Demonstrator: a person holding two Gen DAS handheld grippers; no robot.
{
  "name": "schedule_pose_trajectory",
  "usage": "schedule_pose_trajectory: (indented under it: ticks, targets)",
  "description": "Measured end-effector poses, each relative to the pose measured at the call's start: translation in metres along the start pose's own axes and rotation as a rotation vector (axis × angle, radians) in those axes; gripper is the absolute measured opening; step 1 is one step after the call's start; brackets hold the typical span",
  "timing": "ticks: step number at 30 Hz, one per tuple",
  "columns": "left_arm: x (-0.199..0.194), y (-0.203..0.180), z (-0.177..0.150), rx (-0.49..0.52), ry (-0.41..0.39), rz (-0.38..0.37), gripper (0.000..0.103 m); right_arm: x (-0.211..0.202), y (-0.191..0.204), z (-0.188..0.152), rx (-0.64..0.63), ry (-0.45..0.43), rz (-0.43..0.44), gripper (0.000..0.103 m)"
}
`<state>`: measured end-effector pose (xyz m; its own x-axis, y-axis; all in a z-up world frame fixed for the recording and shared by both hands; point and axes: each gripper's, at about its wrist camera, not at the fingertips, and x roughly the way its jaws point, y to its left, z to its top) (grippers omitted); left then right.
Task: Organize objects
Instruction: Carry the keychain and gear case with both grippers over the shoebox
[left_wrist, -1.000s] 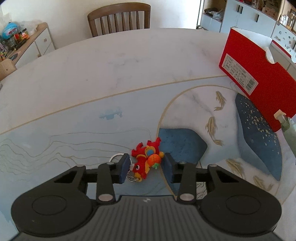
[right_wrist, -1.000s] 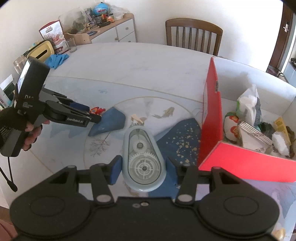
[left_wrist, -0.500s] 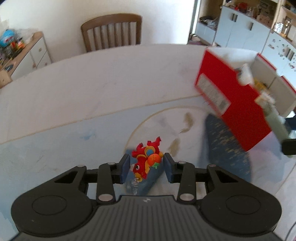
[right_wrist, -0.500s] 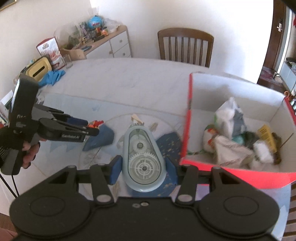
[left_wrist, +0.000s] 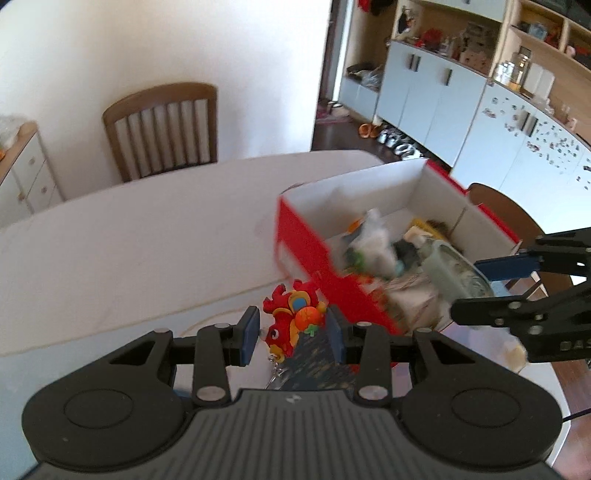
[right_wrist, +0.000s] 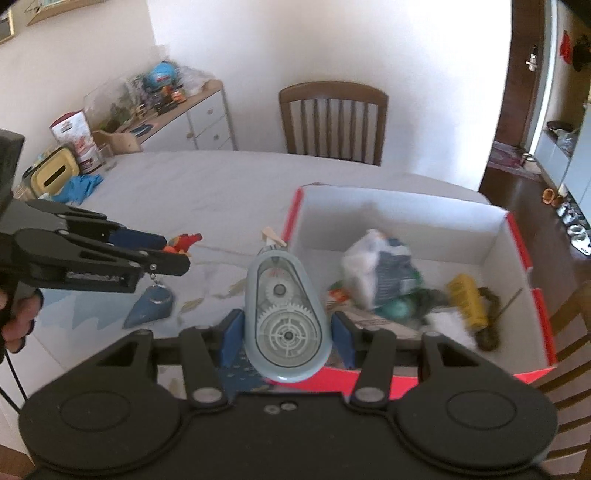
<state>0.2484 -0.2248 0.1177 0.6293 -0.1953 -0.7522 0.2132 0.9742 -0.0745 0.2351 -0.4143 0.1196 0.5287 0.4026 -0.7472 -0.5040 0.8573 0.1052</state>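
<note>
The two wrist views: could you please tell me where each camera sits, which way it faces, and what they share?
Left wrist: on the left hand-held gripper, facing down over the table toward the red box; it holds a red plush keychain.
Right wrist: on the right hand-held gripper, holding a blue tape dispenser, facing the box; a hand shows.
Shared: box, chair, keychain, dispenser.

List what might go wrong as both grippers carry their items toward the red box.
1. The plush keychain hangs a chain below the left gripper; it may snag the red box wall.
2. The right gripper holds the correction tape dispenser only at its wide end; it might pivot or slip.
3. Both grippers converge on the box and could collide.
</note>
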Motion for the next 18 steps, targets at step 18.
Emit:
schedule_pose_trajectory:
  ticks: [18]
  targets:
    - [0.063,-0.109,0.038,0.138,0.035,-0.054,0.038,0.004,-0.108,0.0,0.089,0.0,-0.142,0.051]
